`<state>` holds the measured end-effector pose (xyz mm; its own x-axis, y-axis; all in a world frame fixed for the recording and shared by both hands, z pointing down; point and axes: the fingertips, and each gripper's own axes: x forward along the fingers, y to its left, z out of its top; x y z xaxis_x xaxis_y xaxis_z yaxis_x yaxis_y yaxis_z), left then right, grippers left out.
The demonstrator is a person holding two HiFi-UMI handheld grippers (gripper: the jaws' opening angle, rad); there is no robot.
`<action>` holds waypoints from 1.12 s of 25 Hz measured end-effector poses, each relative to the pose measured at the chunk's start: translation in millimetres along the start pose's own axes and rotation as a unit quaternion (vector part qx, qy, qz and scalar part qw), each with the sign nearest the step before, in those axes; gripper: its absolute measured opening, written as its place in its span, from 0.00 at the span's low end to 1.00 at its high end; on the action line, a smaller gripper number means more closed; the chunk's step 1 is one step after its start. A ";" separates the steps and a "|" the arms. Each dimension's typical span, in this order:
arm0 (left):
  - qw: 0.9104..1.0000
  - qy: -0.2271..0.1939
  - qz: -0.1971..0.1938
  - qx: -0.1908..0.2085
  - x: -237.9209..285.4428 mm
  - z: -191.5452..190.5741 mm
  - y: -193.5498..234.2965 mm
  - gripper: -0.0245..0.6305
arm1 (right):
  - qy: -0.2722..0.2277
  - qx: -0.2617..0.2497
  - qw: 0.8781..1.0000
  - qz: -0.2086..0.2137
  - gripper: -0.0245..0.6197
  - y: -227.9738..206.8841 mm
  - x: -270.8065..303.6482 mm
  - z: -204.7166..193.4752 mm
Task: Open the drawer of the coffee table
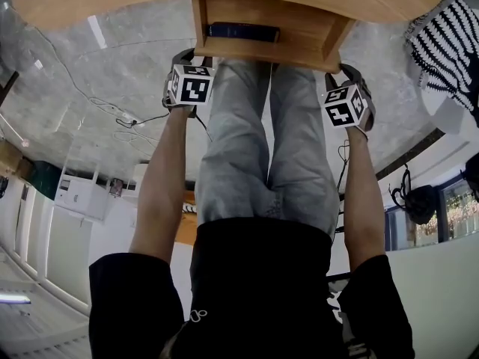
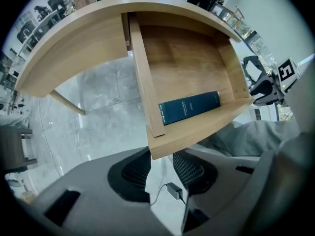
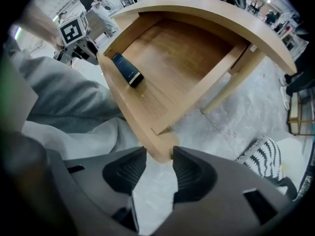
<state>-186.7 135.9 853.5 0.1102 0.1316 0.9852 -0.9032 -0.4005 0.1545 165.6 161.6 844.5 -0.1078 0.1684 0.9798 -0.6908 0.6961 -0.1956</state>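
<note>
At twelve o'clock in the head view, the drawer [image 1: 299, 28] is seen drawn well out of the pale wooden desk [image 1: 112, 2]. Its front panel is turned toward the person's grey-trousered legs [image 1: 262, 140]. A dark blue book [image 2: 189, 107] lies just inside that panel.

The left tongs [image 2: 160, 166] are held apart, and nothing is gripped. One front corner of the drawer sits at twelve o'clock, just beyond their tips. The right tongs [image 3: 158, 156] are also spread wide, and the other front corner sits between their tips. Whether that corner brushes the tip at three o'clock cannot be settled.

The opening is judged to be as good as done, so what remains is a clean let-go:

- Both tongs should be kept wide and drawn straight off the panel edge, at six o'clock in each gripper view.
- The two sides should be matched, so that the drawer is neither skewed on its runners nor nudged back in.
- The wood looks smooth and rounded at the corners, so a slipping tip should be expected if any further pull is wanted.

Below, a grey marbled floor [image 2: 88, 112] is crossed by a thin cable [image 1: 112, 111]. A black-and-white striped textile [image 1: 449, 43] lies at two o'clock in the head view. White cabinets [image 1: 75, 193] stand at eight o'clock.
</note>
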 end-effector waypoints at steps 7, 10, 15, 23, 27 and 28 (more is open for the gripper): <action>0.998 0.007 0.012 -0.059 -3.3 -5.0 0.2 0.24 | 0.010 0.014 1.000 -0.007 0.29 1.8 -0.1 -2.2; 0.995 0.007 0.012 -0.100 -11.6 -7.2 -0.8 0.24 | 0.007 0.050 0.999 -0.001 0.29 2.8 -8.0 -3.0; 0.995 0.001 0.014 -0.095 -35.0 -5.2 -0.4 0.22 | -0.023 0.112 0.993 0.002 0.26 1.9 -29.4 5.3; 0.990 -0.057 0.023 -0.128 -84.4 31.3 11.1 0.07 | -0.069 0.215 0.974 0.007 0.16 -10.5 -63.9 26.4; 0.987 -0.083 0.012 -0.140 -108.2 54.4 8.6 0.05 | -0.099 0.243 0.965 0.008 0.10 -15.5 -85.1 45.3; 0.986 -0.091 0.013 -0.139 -114.6 61.5 8.4 0.05 | -0.106 0.247 0.963 0.009 0.10 -17.0 -90.5 50.9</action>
<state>-181.4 61.8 746.5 0.1359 -0.0508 0.9894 -0.9825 -0.1352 0.1280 150.7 99.0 761.3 -0.2301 -0.0063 0.9731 -0.9375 0.2695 -0.2200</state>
